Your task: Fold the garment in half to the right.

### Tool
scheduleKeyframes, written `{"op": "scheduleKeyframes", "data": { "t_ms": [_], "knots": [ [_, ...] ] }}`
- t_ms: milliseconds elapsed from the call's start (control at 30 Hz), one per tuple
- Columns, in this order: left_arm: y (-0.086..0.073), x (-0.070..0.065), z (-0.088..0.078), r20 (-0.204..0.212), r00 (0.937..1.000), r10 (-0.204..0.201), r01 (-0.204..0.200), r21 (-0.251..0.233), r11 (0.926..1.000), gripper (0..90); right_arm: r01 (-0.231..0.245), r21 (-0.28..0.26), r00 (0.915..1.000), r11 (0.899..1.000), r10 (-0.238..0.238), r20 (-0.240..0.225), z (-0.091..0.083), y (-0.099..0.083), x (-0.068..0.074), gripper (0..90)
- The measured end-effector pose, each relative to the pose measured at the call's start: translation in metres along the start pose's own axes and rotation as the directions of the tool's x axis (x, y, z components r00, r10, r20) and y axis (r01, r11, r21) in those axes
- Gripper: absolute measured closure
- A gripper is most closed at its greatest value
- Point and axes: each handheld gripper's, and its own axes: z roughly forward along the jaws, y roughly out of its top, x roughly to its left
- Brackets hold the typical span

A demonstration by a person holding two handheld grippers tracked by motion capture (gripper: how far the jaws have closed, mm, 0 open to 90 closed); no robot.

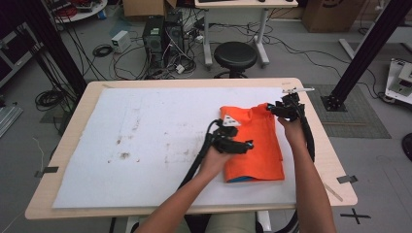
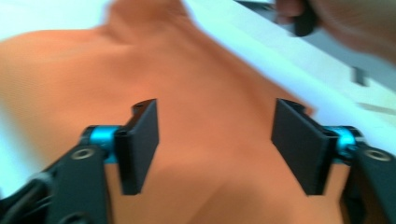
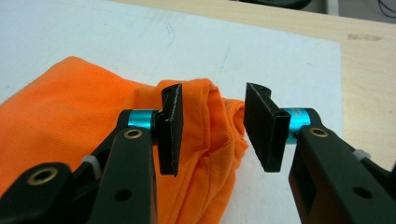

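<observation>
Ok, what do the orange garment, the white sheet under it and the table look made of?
Orange garment: soft knit fabric, probably cotton jersey; fine weave, limp folds, matte.
White sheet: thin and matte, with brownish stains; paper or foam, hard to say.
Table: pale wood-look top, likely laminate; faint grain, smooth edge.

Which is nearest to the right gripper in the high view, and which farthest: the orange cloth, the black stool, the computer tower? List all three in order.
From the right gripper:
1. Orange cloth: right beside the gripper, at the cloth's far right corner on the table.
2. Black stool: on the floor beyond the table's far edge.
3. Computer tower: farther back and to the left, among cables.
</observation>
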Motion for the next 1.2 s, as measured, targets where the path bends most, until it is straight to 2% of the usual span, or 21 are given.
{"op": "scheduleKeyframes", "data": {
  "t_ms": [100,267,300,367,400,467,500,567,667,767,800,867,933,1000,1133,1200],
  "knots": [
    [-0.014,0.024,-0.02,-0.033,0.9995,-0.001,0.0,-0.044,0.999,26.1,0.014,0.014,0.9999,1.0,-0.014,-0.006,0.002,0.0,0.002,61.9],
    [-0.032,0.053,-0.045,-0.086,0.9962,-0.016,0.008,-0.083,0.9966,26.1,0.058,0.089,0.9982,0.994,-0.059,0.007,0.019,-0.001,0.013,69.7],
    [-0.035,0.057,-0.049,-0.095,0.9954,-0.011,0.002,-0.087,0.9962,26.1,0.073,0.106,0.9969,0.992,-0.076,0.02,0.023,-0.002,0.016,70.5],
    [-0.041,0.066,-0.058,-0.103,0.9947,-0.011,0.001,-0.098,0.9952,26.1,0.09,0.139,0.9909,0.986,-0.103,0.086,0.028,-0.003,0.02,72.7],
    [-0.044,0.071,-0.063,-0.107,0.9942,-0.014,0.003,-0.102,0.9948,26.0,0.076,0.153,0.9889,0.985,-0.094,0.115,0.031,-0.003,0.021,73.0],
    [-0.049,0.079,-0.07,-0.122,0.9923,-0.022,0.01,-0.099,0.995,25.9,0.059,0.16,0.9913,0.985,-0.076,0.108,0.034,-0.005,0.019,76.3],
    [-0.052,0.085,-0.076,-0.13,0.991,-0.031,0.018,-0.102,0.9947,25.9,0.062,0.169,0.9908,0.984,-0.081,0.108,0.035,-0.005,0.019,83.0],
    [-0.057,0.094,-0.085,-0.149,0.988,-0.041,0.026,-0.102,0.9945,25.9,0.078,0.19,0.9879,0.979,-0.102,0.117,0.037,-0.007,0.018,87.8],
    [-0.063,0.107,-0.098,-0.174,0.9829,-0.059,0.041,-0.106,0.9935,25.9,0.067,0.206,0.9847,0.976,-0.098,0.144,0.034,-0.007,0.016,89.0],
    [-0.069,0.118,-0.114,-0.199,0.9767,-0.08,0.056,-0.123,0.9909,25.9,0.027,0.232,0.9772,0.972,-0.075,0.198,0.03,-0.008,0.008,89.0],
    [-0.071,0.121,-0.119,-0.207,0.9744,-0.088,0.062,-0.129,0.9897,25.9,0.01,0.244,0.9775,0.97,-0.061,0.202,0.029,-0.009,0.006,88.9],
    [-0.075,0.126,-0.127,-0.218,0.9713,-0.094,0.066,-0.135,0.9887,25.9,-0.022,0.27,0.9841,0.963,-0.027,0.175,0.028,-0.012,0.0,85.2],
    [-0.081,0.13,-0.135,-0.227,0.969,-0.097,0.067,-0.135,0.9886,25.9,-0.036,0.212,0.9883,0.977,0.004,0.153,0.023,-0.013,-0.004,73.5],
    [-0.085,0.133,-0.14,-0.233,0.9674,-0.099,0.069,-0.133,0.9887,25.9,-0.042,0.162,0.9879,0.986,0.017,0.154,0.017,-0.01,-0.004,69.4],
    [-0.096,0.138,-0.149,-0.238,0.9653,-0.107,0.077,-0.133,0.9881,25.9,-0.018,0.077,0.9906,0.997,0.007,0.136,0.01,0.002,0.006,59.0],
    [-0.1,0.14,-0.152,-0.236,0.9656,-0.108,0.079,-0.128,0.9886,25.9,0.001,0.058,0.9964,0.998,-0.006,0.084,0.012,0.008,0.015,57.5]
  ]
}}
